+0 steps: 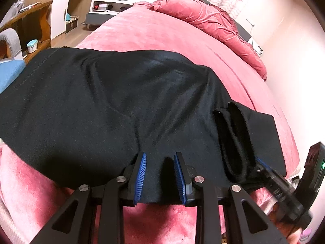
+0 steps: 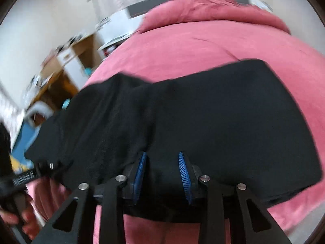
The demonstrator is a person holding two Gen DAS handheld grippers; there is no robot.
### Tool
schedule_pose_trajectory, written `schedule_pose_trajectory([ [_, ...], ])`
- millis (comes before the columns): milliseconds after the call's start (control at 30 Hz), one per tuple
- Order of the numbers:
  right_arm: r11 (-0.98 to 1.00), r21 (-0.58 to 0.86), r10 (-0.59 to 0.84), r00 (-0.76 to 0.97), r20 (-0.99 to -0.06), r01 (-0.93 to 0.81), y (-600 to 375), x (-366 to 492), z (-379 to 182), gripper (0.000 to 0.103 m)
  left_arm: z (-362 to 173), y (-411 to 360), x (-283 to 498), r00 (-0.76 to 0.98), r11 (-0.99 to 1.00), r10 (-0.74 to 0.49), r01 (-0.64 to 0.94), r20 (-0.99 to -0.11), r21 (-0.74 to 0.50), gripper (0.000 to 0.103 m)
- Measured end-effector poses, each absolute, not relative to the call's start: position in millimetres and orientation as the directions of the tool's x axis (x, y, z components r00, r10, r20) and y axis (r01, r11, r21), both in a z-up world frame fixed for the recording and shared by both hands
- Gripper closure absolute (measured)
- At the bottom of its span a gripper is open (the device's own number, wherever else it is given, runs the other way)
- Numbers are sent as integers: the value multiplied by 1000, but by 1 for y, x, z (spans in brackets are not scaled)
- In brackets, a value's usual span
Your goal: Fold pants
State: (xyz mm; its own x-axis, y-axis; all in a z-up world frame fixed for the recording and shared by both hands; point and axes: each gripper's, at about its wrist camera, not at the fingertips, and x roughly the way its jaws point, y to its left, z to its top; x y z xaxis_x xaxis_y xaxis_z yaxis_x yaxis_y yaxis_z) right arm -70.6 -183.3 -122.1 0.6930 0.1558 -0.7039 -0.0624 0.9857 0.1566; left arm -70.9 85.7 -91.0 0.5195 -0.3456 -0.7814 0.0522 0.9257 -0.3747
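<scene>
Black pants (image 1: 113,101) lie spread across a pink bed (image 1: 162,32). In the left wrist view my left gripper (image 1: 160,158) has its blue-padded jaws apart, with the near edge of the pants lying between them. The right gripper shows at the lower right (image 1: 264,166), with rolled black fabric bunched at its fingers. In the right wrist view, which is blurred, the pants (image 2: 223,111) fill the middle, and my right gripper (image 2: 162,156) has its jaws apart with black cloth between them. The left gripper's body (image 2: 26,179) and a hand show at the lower left.
A crumpled pink duvet (image 1: 213,20) lies at the far end of the bed. Wooden shelves and a white cabinet (image 1: 59,10) stand to the left, beside a blue chair (image 1: 10,71). The pink bedspread (image 2: 203,44) stretches beyond the pants.
</scene>
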Motion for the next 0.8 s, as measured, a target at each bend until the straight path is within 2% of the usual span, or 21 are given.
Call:
schedule_pose_trajectory([
  [33,987,135,156,698,-699,-86,-176,-70,-121,82,-89,90,-73,520,924,-345,43,-781,-380,74],
  [67,988,121,154,704,-693,-97,-172,-71,-119,83,-88,92,-74,521,923,-344,36,-781,-382,74],
  [333,963,220,261,731,-631,-153,-180,-77,-115,83,-78,127,-93,526,888,-363,-53,-769,-456,74],
  [467,963,186,269,696,-666,-194,-168,-72,-124,83,-71,139,-101,531,881,-355,-86,-769,-466,74],
  [567,945,284,317,682,-659,-164,-180,-64,-133,84,-77,148,-104,487,859,-366,-150,-793,-489,74],
  [733,930,335,345,679,-647,-154,-191,-65,-137,85,-93,158,-110,433,788,-440,-234,-786,-570,74],
  [800,929,336,346,680,-647,-153,-192,-69,-138,85,-97,165,-108,451,764,-435,-273,-779,-584,69],
])
